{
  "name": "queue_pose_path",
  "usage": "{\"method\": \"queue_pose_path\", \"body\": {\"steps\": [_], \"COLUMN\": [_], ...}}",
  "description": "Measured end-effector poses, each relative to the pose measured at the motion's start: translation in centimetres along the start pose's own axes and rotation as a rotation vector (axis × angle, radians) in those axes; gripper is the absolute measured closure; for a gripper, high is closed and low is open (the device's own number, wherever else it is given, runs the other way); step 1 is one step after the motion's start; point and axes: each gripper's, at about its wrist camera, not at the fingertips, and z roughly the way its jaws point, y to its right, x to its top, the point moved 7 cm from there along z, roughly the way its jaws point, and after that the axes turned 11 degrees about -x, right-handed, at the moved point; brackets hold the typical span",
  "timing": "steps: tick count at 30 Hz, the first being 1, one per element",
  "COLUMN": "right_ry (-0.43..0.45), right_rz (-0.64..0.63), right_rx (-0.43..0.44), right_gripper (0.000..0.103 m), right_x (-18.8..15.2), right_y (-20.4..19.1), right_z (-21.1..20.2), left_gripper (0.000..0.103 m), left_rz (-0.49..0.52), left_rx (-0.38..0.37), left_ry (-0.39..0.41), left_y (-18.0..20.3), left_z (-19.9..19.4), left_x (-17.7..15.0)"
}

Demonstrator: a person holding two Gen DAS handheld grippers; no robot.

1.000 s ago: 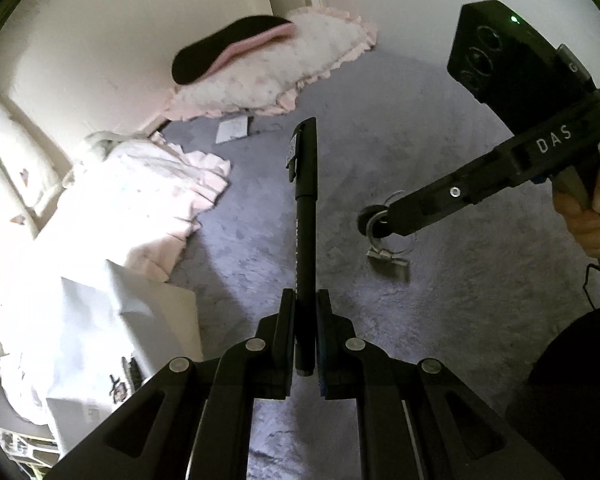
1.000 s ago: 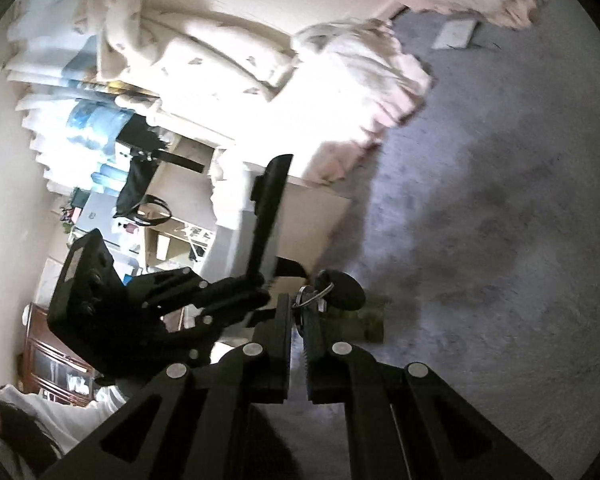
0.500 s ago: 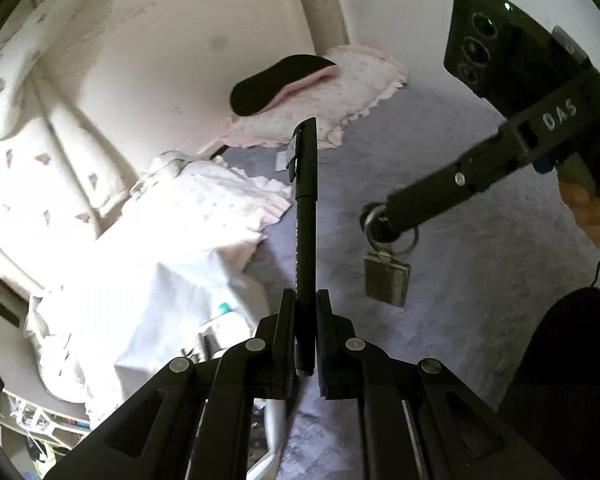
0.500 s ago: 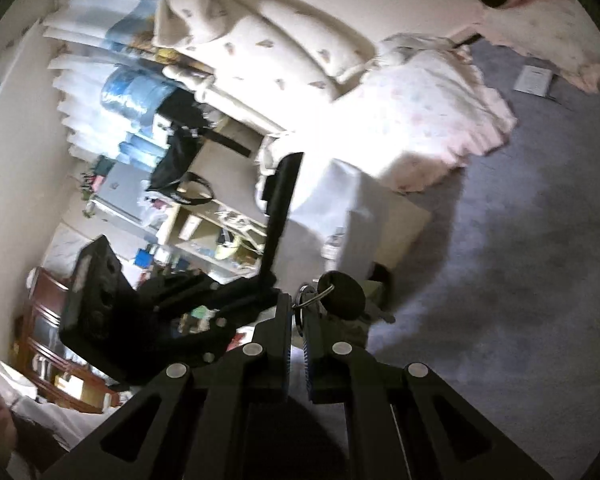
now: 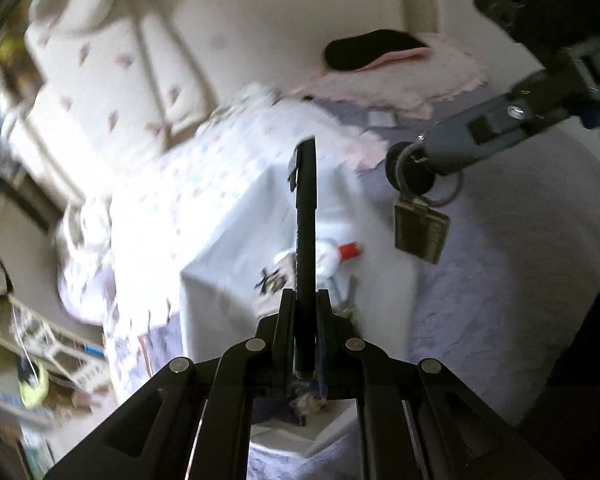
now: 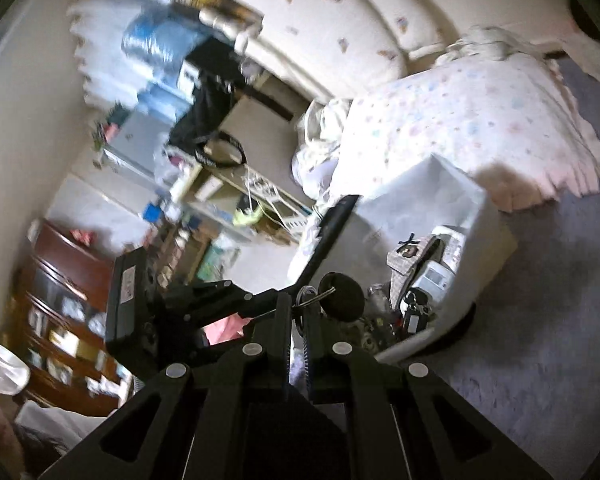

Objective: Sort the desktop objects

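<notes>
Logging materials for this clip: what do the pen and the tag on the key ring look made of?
Pen: probably matte black plastic, given its dull, even surface and moulded clip. Tag: flat, brownish-grey rectangle with faint ridges, perhaps metal or leather; motion blur leaves it open.

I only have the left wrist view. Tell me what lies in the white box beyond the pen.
Observer: From the right wrist view, the white box holds clutter: a white device with a small screen and a dark patterned pouch.
Operator: Report how the right claw holds the keys.
Observer: The right claw is shut on the key ring; the round black fob juts out just past its tips.
Operator: Say what is left of the box.
Observer: Cluttered shelves and a dark wooden cabinet.
</notes>
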Motion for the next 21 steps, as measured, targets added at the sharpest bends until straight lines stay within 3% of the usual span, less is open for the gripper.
{"method": "queue_pose_path", "body": {"steps": [5,11,14,17,21], "right_ry": [-0.061,-0.087,-0.095,-0.086,-0.115], "right_rz": [-0.057,-0.057,-0.099,-0.204,-0.296], "right_rx": [-0.039,-0.103,-0.257,-0.478,-0.554], "right_gripper": [0.099,0.099,0.099,0.099,0.099], "right_x": [1.4,2.3,1.7,0.5,-1.0], "right_y": [-1.6,-1.0,0.1,1.1,1.2], "right_z": [5.1,9.2,10.7,11.8,13.8], "left_gripper": [0.094,0.094,0.094,0.094,0.095], "left_rz": [-0.098,-0.157,-0.176,-0.192,-0.226], "left_rx": [-0.028,-0.080,-0.088,-0.068,-0.073], "left_ry": [-0.028,-0.038,-0.041,-0.054,-0.080], "left_y": [-3.0,-3.7,-4.2,-4.8,-5.5], "left_z": [2.1,5.2,5.9,6.6,8.0], "left_x": [-0.6,-0.6,-1.5,-2.3,-3.3]}}
